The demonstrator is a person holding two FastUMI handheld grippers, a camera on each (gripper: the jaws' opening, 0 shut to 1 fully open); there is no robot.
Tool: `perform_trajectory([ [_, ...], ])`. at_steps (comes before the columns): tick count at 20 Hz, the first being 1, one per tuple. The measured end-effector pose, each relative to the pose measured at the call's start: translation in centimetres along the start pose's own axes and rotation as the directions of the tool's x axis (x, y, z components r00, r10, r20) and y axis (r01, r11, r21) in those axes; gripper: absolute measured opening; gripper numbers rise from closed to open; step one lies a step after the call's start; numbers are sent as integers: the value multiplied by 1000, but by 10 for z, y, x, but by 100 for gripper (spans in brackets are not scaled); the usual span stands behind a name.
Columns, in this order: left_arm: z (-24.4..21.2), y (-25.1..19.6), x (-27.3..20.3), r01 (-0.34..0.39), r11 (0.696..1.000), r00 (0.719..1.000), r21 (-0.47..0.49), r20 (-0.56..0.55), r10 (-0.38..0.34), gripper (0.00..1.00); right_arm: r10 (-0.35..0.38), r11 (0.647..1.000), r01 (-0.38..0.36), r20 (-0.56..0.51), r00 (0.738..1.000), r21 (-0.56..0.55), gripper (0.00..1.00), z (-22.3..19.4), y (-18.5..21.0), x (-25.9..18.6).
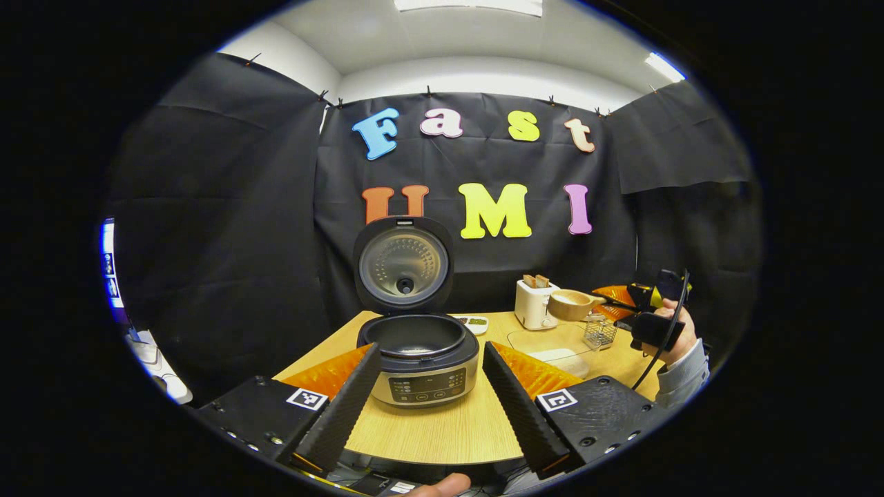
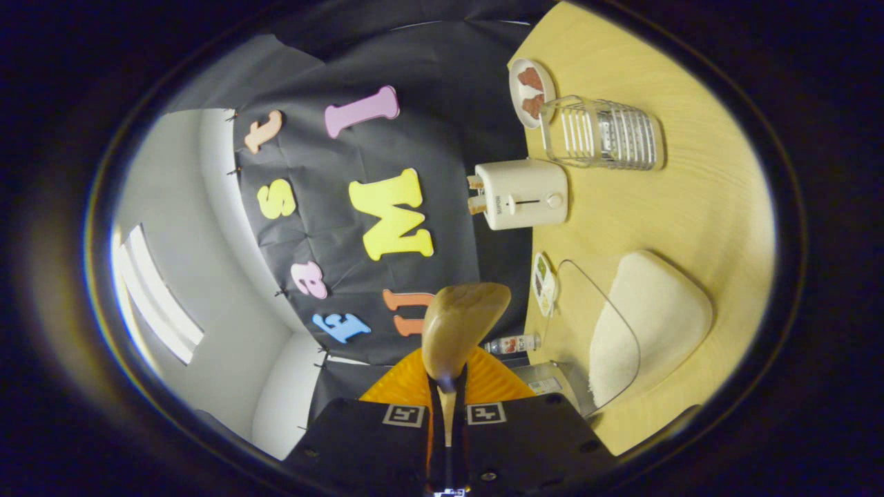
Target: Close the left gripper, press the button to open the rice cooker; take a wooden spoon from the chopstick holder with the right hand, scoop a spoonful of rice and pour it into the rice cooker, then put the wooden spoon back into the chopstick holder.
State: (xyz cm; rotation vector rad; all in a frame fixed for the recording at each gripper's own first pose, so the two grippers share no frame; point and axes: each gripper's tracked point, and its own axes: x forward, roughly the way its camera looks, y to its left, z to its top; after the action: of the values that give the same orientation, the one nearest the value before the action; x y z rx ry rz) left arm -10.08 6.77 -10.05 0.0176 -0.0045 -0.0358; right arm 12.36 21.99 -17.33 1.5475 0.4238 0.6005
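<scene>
**Cooker lid up, spoon clamped in the right gripper**

In the left gripper view, the left gripper [image 1: 429, 397] sits nearest, its two fingers spread well apart over the near edge of the wooden table [image 1: 442, 435]. Just beyond and between them stands the rice cooker [image 1: 418, 359], its lid [image 1: 404, 264] swung up and standing upright behind the bare inner pot. A small white tray [image 1: 472, 322] lies just behind the cooker on the right. Further right, a clear container of rice [image 1: 552, 353] rests on the table, with the wire chopstick holder [image 1: 599, 332] near its far right side and a white toaster [image 1: 535, 302] behind it, bread poking out of the top. At the far right a hand [image 1: 673, 331] holds the right gripper [image 1: 625, 301] above the table, the bowl of the wooden spoon [image 1: 572, 304] sticking out leftward beside the toaster.

The right gripper view is rolled onto its side, so the table runs up the right. Here the right gripper [image 2: 447, 404] has its fingers pressed together on the handle of the wooden spoon [image 2: 459, 328], whose bowl points away from the camera. Beyond it lie the rice container [image 2: 646, 324], the small tray [image 2: 543, 281], then the toaster [image 2: 523, 194], the chopstick holder [image 2: 601, 141] and, farthest, a little plate [image 2: 530, 90] carrying food.
</scene>
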Motion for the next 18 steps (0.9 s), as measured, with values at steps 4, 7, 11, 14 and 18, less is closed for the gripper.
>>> perform_trajectory([
  [4, -9, 21, 1, -46, 999, 999, 25, -13, 47, 95, -13, 999, 11, -35, 999, -46, 8, -27, 8, 28],
  [7, -13, 38, 0, -78, 997, 997, 24, -28, 78, 94, -41, 996, 35, -84, 996, -76, 8, -58, 4, 53],
  [11, -18, 58, -2, -108, 994, 993, -12, -50, 108, 94, -57, 988, 33, -157, 986, -151, 8, -101, 7, 91],
  [14, -20, 71, -3, -131, 991, 989, -20, -64, 130, 94, -85, 972, 39, -189, 978, -234, 9, -124, 4, 116],
  [18, -21, 89, -9, -176, 984, 983, -31, -68, 173, 94, -134, 910, 33, -219, 966, -414, 9, -159, 3, 144],
])
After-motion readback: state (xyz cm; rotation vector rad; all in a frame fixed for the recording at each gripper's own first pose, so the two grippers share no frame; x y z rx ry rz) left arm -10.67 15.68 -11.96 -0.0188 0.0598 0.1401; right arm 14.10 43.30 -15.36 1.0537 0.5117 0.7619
